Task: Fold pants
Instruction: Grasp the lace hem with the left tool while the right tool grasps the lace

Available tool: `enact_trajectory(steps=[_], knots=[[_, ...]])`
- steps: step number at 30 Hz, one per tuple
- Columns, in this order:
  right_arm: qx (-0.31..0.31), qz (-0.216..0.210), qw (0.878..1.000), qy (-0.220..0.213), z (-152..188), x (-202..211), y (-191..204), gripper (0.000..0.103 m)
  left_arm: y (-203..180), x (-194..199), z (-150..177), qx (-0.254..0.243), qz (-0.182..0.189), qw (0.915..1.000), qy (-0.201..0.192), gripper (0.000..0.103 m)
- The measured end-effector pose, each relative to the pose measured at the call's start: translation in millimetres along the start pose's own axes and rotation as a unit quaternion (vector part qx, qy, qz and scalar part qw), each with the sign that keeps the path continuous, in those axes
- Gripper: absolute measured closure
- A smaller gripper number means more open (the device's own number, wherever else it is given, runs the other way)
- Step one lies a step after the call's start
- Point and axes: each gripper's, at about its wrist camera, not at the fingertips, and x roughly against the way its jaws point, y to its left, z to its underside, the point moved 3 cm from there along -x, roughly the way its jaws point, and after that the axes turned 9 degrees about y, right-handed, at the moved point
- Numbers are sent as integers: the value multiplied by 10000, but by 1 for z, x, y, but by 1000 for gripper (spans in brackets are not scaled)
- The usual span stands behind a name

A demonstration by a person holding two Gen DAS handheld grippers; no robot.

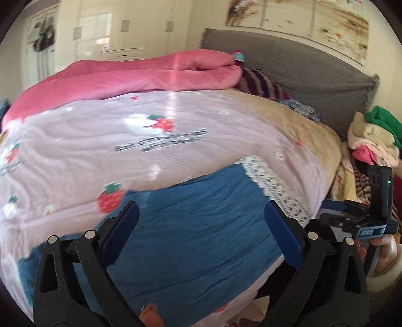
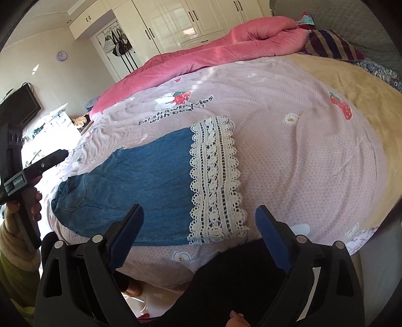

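Note:
Blue denim pants (image 1: 196,226) (image 2: 140,176) with a white lace cuff (image 1: 273,186) (image 2: 216,176) lie flat, folded into a compact rectangle, near the front edge of the bed. My left gripper (image 1: 201,208) hovers open above the denim with nothing between its fingers. My right gripper (image 2: 199,211) also stands open, above the near edge of the pants by the lace, gripping nothing. The right gripper's body (image 1: 371,221) shows at the right edge of the left wrist view. The left gripper's body (image 2: 37,171) shows at the far left of the right wrist view, held in a hand (image 2: 30,203).
The pants rest on a pale pink strawberry-print sheet (image 1: 150,120) (image 2: 289,151). A pink quilt (image 1: 140,75) (image 2: 226,47) is bunched at the far side, a striped pillow (image 2: 329,45) by the grey headboard (image 1: 301,68). A clothes pile (image 1: 374,135) sits right; white wardrobes (image 2: 196,20) stand behind.

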Motion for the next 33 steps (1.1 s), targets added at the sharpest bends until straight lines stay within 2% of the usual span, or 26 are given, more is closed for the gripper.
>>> enact_trajectory(steps=[5,10,17,19,21,23,25,27,30,32,33], knots=[[-259,-181,9994,155,4,-12,-5,13,-36,-44,-26,-521,225,9982,210,10],[-546,-270,9977,281,5,-23,-11,13,-60,-92,-50,-1014,467,9924,522,10],[-1044,-548,9919,468,4,-38,-25,15,-63,-159,-71,-1183,770,9821,1248,10],[-1098,-641,9906,501,3,-42,-25,31,-62,-176,-76,-1276,698,9806,1318,10],[-1079,-594,9909,535,3,-45,-25,39,-61,-188,-81,-1305,806,9784,1384,11],[-1075,-529,9916,495,3,-46,-25,48,-60,-197,-83,-1317,953,9754,1491,20],[-1138,-481,9914,423,4,-45,-29,64,-62,-207,-84,-1413,1053,9713,1599,38],[-1180,-530,9911,324,5,-42,-30,71,-64,-215,-85,-1475,1174,9677,1671,42],[-1011,-497,9934,220,5,-37,-26,72,-69,-223,-84,-1620,1342,9605,1820,43],[-976,-475,9938,231,5,-38,-25,72,-71,-229,-83,-1642,1446,9564,1937,51],[-1008,-460,9934,287,5,-42,-26,72,-71,-231,-83,-1579,1563,9550,1967,58]])
